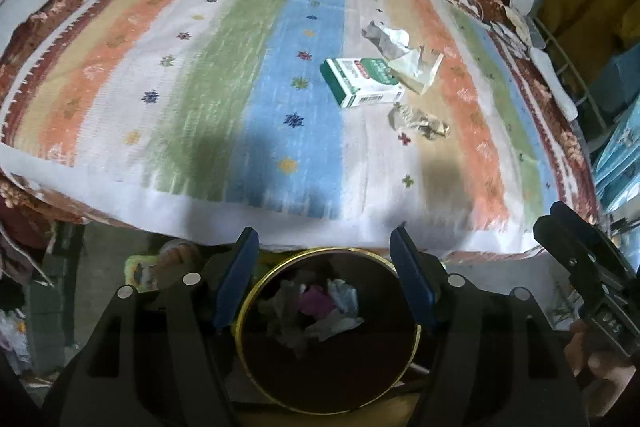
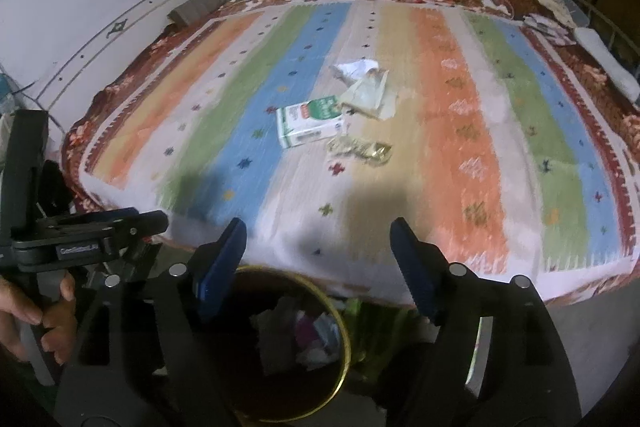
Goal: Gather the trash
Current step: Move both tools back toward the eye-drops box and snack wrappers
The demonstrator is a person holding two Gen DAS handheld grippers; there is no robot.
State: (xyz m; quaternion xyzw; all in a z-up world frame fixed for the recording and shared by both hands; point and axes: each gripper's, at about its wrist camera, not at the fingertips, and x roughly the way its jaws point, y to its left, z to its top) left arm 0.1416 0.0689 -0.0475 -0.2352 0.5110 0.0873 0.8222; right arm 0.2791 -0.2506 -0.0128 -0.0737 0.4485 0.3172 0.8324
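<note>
Left gripper [image 1: 324, 255]: jaws wide, empty | Right gripper [image 2: 318, 251]: jaws wide, empty | Bin [image 1: 248, 307]: 6 o'clock, under both | Green carton [image 1: 360, 83]: on bedspread [image 1: 120, 67], 12 o'clock

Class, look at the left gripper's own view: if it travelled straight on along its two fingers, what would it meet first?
Most likely the striped bedspread near the bed's front edge, well short of the green carton. The left gripper is open and empty above the gold-rimmed bin; depth is uncertain.
</note>
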